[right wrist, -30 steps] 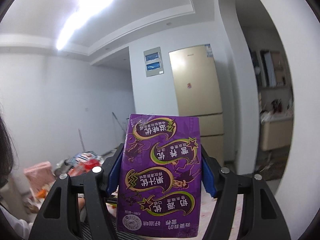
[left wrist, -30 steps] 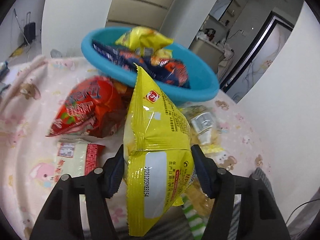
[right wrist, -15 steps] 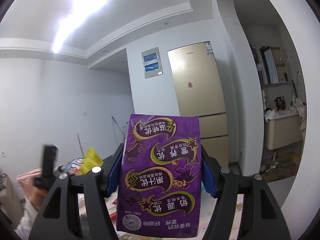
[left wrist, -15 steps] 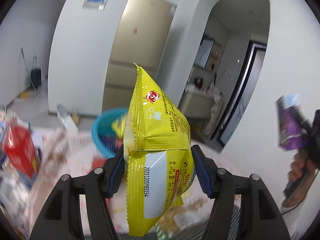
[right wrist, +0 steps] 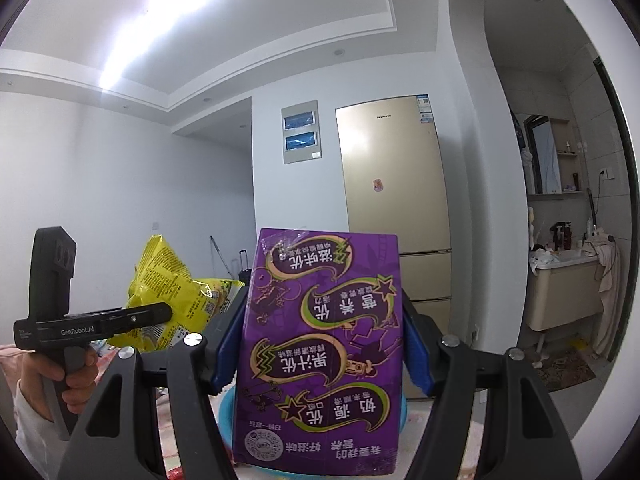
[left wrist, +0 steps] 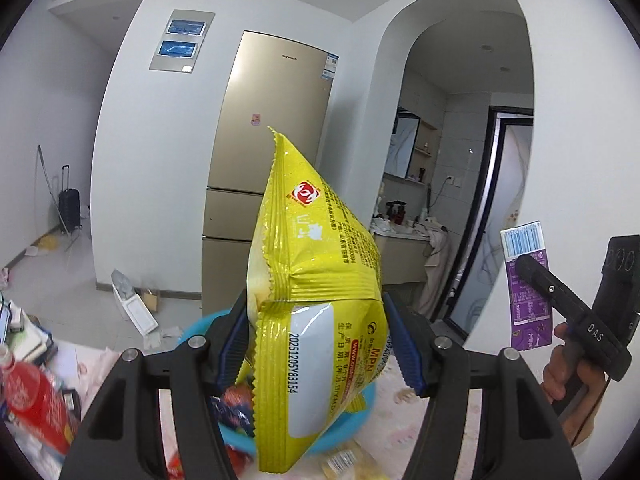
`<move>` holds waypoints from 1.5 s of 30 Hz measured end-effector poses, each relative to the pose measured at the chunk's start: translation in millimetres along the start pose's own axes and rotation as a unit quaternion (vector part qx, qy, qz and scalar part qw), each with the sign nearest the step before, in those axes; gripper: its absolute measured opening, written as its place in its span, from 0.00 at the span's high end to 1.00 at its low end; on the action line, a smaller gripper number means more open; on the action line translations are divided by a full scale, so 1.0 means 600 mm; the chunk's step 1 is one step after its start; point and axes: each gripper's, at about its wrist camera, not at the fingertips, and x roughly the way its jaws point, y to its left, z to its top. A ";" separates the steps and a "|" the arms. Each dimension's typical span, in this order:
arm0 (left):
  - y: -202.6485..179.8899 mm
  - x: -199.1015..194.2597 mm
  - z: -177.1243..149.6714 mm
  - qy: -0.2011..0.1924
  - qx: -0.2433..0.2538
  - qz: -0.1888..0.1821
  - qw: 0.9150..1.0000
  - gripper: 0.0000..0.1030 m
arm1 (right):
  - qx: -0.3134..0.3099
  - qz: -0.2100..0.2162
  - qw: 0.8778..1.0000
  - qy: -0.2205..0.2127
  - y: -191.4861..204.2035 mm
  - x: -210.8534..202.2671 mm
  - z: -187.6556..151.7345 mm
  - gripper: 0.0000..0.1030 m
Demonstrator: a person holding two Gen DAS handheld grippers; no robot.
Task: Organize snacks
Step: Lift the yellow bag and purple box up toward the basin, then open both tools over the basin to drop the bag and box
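Observation:
My left gripper (left wrist: 316, 340) is shut on a yellow snack bag (left wrist: 316, 292) and holds it high above the blue bowl (left wrist: 352, 420), which has several snack packs in it. My right gripper (right wrist: 320, 344) is shut on a purple carton (right wrist: 320, 344) and holds it above the same blue bowl (right wrist: 226, 412). In the left wrist view the carton (left wrist: 528, 300) and the right gripper show at the far right. In the right wrist view the yellow bag (right wrist: 168, 288) and the left gripper show at the left.
A red bottle (left wrist: 32, 400) and loose snack packs lie on the pink cloth (left wrist: 404, 428) of the table. A gold fridge (left wrist: 276, 160) and a white wall stand behind. A bathroom doorway opens at the right.
My left gripper has risen and tilted up with the yellow bag, so the table has dropped low in view. My right gripper with the carton has come into the left view.

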 end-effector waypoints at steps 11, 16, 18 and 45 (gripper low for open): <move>0.104 0.213 -0.029 0.033 0.026 0.105 0.994 0.37 | 0.042 0.017 0.992 0.116 -0.067 0.242 -0.136 0.36; 0.174 0.293 -0.089 0.078 0.008 0.126 0.989 0.37 | 0.037 -0.017 0.978 0.203 -0.087 0.307 -0.235 0.36; 0.198 0.321 -0.104 0.088 0.008 0.142 0.986 0.37 | 0.046 -0.018 0.975 0.217 -0.094 0.317 -0.254 0.36; 0.220 0.315 -0.110 0.057 -0.049 0.114 0.991 0.00 | 0.075 -0.041 0.977 0.198 -0.101 0.299 -0.204 0.00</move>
